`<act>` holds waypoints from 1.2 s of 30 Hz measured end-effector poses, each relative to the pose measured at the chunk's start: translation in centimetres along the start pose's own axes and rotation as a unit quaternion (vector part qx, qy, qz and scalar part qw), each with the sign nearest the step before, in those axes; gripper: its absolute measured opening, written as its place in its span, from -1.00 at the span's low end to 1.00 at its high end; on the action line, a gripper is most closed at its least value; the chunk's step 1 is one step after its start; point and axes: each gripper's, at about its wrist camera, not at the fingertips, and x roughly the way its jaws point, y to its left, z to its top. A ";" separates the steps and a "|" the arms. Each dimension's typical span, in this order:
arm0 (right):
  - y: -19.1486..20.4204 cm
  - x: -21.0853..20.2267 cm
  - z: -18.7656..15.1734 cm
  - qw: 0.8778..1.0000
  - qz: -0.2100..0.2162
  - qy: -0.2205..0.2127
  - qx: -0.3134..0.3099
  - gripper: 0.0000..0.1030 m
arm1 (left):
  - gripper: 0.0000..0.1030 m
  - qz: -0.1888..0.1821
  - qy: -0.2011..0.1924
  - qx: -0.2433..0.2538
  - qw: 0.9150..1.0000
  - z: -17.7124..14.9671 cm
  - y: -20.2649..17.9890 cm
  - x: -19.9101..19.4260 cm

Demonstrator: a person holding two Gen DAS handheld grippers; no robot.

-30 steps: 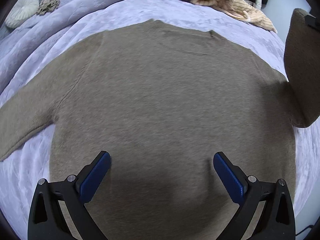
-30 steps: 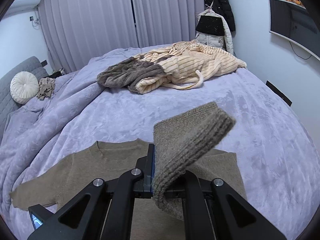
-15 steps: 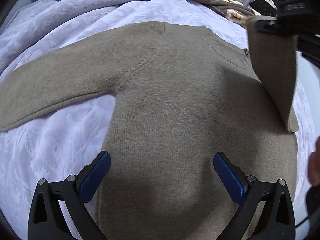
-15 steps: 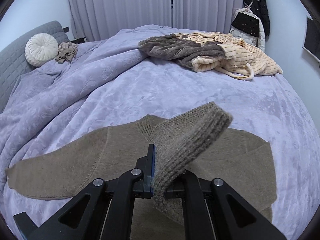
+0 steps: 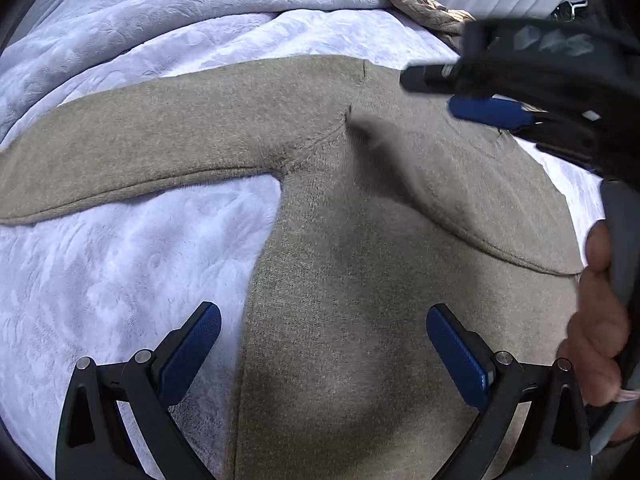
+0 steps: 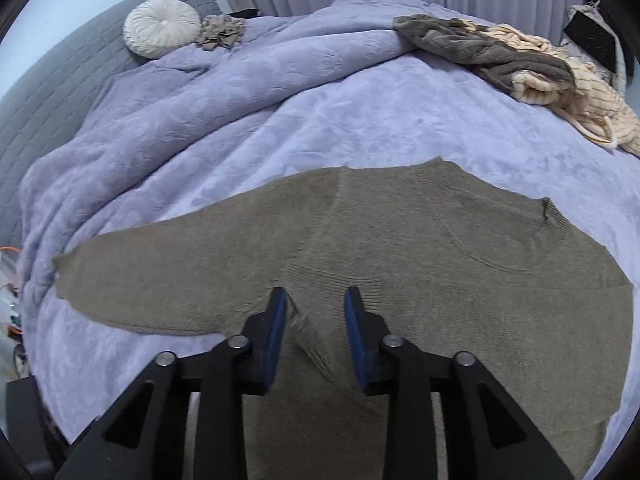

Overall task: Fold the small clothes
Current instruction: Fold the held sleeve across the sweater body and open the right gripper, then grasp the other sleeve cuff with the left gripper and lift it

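Observation:
A brown knitted sweater (image 5: 360, 248) lies flat on the lavender bedspread (image 5: 120, 264). Its one sleeve (image 5: 140, 152) stretches out to the left, and the other sleeve (image 5: 460, 200) is folded across the chest. My left gripper (image 5: 324, 344) hangs open above the sweater's lower side edge, holding nothing. My right gripper (image 6: 316, 312) is over the sweater (image 6: 420, 240) with its jaws opening. The blurred sleeve cuff (image 6: 308, 332) drops loose between them. In the left wrist view one blue pad (image 5: 488, 113) of the right gripper shows at the upper right.
A person's hand (image 5: 600, 320) grips the right tool's handle at the right edge. A heap of grey and cream striped clothes (image 6: 520, 60) lies at the far right of the bed. A round white cushion (image 6: 160, 26) and a small crumpled cloth (image 6: 222, 30) sit by the grey headboard (image 6: 60, 80).
My right gripper carried the sleeve down and leftward over the sweater's chest, then its jaws parted and let the cuff go. My left gripper shifted sideways toward the sweater's left edge, staying open.

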 end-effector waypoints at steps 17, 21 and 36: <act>-21.7 -3.0 -7.9 0.979 -0.172 0.031 0.104 0.25 | 1.00 0.045 0.026 0.097 0.994 7.2 -10.7 8.8; -23.6 -3.9 -8.9 0.970 -0.213 0.016 0.114 0.25 | 1.00 0.061 0.009 0.114 0.992 6.5 -10.4 8.1; -18.7 -3.4 -8.9 0.973 -0.213 0.033 0.087 0.57 | 1.00 0.070 0.014 0.111 0.991 6.7 -11.8 7.0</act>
